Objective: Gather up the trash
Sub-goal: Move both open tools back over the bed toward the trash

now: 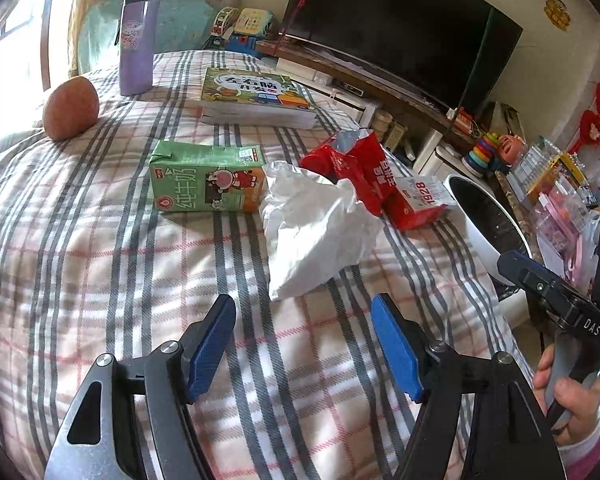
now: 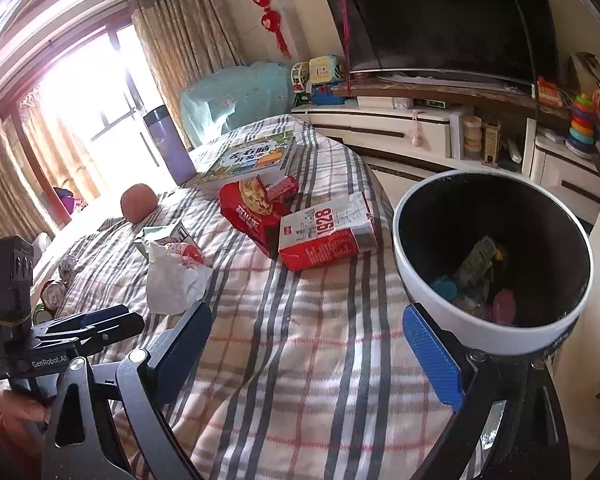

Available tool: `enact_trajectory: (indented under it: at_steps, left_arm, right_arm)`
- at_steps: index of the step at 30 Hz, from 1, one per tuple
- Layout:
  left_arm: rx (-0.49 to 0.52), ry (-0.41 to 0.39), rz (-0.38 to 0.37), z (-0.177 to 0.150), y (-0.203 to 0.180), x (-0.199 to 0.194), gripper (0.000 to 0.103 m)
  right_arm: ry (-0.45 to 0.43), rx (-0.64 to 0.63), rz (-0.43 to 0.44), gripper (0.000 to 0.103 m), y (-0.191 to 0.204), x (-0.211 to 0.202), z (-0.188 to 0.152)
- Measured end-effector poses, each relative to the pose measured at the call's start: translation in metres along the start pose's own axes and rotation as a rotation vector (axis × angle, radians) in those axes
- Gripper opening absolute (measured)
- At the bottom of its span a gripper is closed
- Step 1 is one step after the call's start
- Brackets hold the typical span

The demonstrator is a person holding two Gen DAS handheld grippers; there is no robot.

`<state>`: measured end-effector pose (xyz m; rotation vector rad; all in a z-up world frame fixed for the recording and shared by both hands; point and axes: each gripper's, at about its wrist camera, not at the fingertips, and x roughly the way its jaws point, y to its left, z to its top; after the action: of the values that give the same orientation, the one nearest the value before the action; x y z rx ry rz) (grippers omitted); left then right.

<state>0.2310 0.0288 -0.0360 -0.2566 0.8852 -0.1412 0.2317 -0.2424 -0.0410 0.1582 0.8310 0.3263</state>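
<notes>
On the plaid bed lie a crumpled white tissue (image 1: 316,228), a green milk carton (image 1: 206,182), a red snack bag (image 1: 350,168) and a red-and-white carton marked 1928 (image 1: 422,200). My left gripper (image 1: 304,344) is open and empty, just short of the tissue. The right wrist view shows the tissue (image 2: 172,284), snack bag (image 2: 252,208) and 1928 carton (image 2: 328,232). My right gripper (image 2: 320,344) is open and empty above the bed, beside the white trash bin (image 2: 420,280), which holds some scraps.
An apple (image 1: 71,109), a purple flask (image 1: 136,40) and a children's book (image 1: 256,96) sit at the bed's far side. A TV (image 1: 400,28) and a low cabinet with toys stand beyond. The bin (image 1: 476,236) is at the bed's right edge.
</notes>
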Motion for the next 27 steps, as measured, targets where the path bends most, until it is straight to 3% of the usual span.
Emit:
enact_trajectory:
  at_steps: [13, 27]
  left_arm:
    - [-0.001, 0.028, 0.010, 0.022, 0.007, 0.026, 0.071]
    - [0.017, 0.046, -0.008, 0.029, 0.005, 0.051, 0.070]
  right_arm:
    - [0.024, -0.089, 0.029, 0.097, 0.003, 0.035, 0.024]
    - [0.112, -0.166, -0.020, 0.097, 0.001, 0.085, 0.038]
